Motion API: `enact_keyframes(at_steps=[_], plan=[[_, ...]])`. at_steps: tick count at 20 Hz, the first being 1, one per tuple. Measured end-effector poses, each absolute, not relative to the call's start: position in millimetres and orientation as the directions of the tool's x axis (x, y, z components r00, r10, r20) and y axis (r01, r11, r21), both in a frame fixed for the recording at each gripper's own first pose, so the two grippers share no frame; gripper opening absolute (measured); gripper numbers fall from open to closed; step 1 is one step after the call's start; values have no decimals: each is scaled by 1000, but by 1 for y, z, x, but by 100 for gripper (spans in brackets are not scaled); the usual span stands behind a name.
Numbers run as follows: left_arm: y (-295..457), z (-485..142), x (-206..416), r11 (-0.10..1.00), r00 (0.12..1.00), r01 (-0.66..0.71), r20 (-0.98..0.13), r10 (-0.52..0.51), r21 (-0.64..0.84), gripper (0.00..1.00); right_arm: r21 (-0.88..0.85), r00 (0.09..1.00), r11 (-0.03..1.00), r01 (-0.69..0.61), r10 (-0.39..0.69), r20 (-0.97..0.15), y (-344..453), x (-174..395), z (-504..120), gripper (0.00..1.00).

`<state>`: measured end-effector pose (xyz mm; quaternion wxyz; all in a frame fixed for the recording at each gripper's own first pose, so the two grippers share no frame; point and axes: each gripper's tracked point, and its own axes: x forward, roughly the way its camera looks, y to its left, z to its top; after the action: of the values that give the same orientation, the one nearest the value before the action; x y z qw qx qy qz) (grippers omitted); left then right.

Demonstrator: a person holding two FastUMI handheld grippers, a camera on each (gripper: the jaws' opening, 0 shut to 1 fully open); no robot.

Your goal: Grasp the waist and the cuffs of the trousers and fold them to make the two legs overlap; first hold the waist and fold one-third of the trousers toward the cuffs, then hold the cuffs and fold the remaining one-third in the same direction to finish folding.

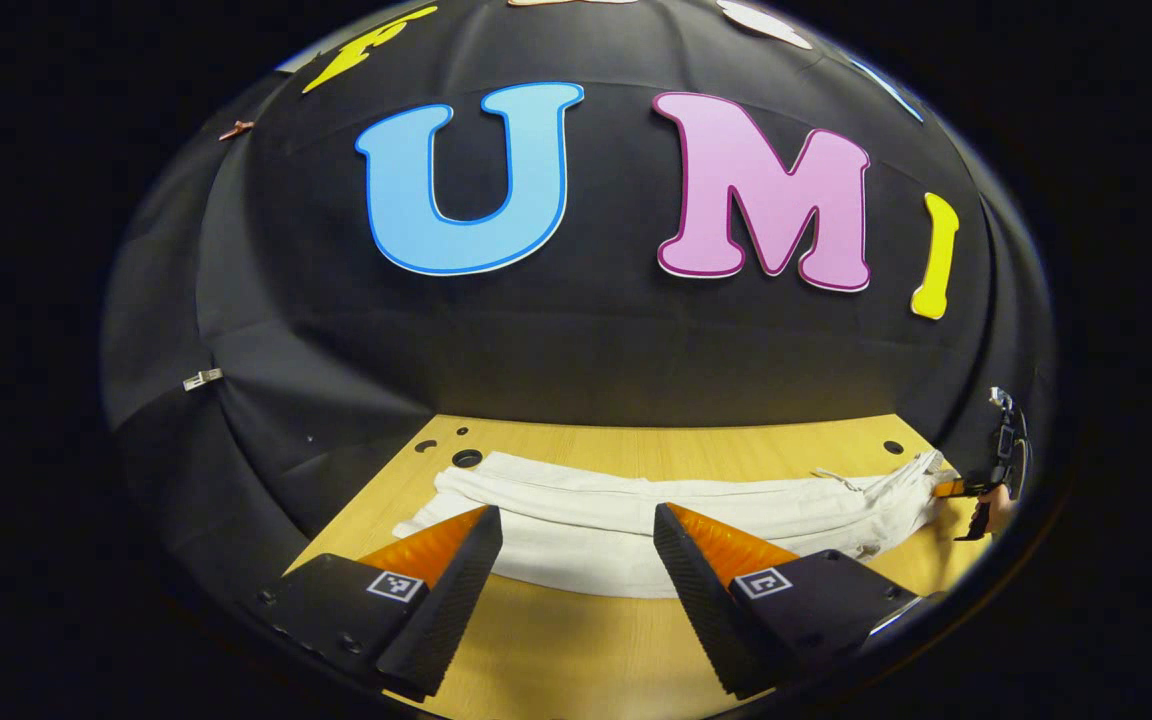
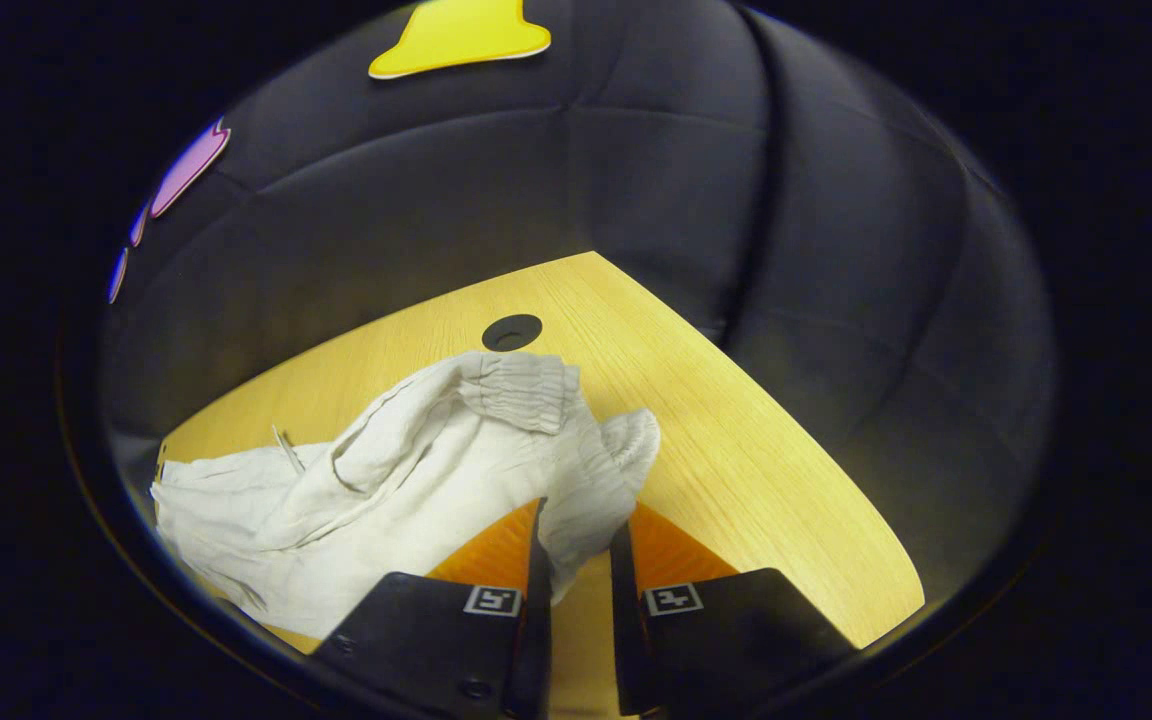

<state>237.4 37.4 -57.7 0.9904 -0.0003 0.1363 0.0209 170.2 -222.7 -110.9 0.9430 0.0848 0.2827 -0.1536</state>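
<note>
Wooden table [image 1: 576,640], one trousers [image 1: 636,520], two hand-held grippers [image 2: 581,535]

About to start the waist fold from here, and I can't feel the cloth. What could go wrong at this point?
1. The right gripper pinches only a narrow bunch of the white cotton trousers at the gathered elastic waistband; lifting may let it slip free or drag the cloth crooked.
2. The left gripper hangs open above the legs, holding nothing, so one-sided pulling could skew the legs on the light wooden table.
</note>
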Motion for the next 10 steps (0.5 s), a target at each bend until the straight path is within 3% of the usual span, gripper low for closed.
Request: enact_keyframes(at_steps=[2,10], plan=[[40,-60,234,999,959,-39,-281,40,9,97,81,789,936,342,-239,-566,-219,167,-111,16],[97,-70,225,993,948,-97,-309,73,-63,98,-16,836,943,332,-302,-459,-203,163,-24,15]])
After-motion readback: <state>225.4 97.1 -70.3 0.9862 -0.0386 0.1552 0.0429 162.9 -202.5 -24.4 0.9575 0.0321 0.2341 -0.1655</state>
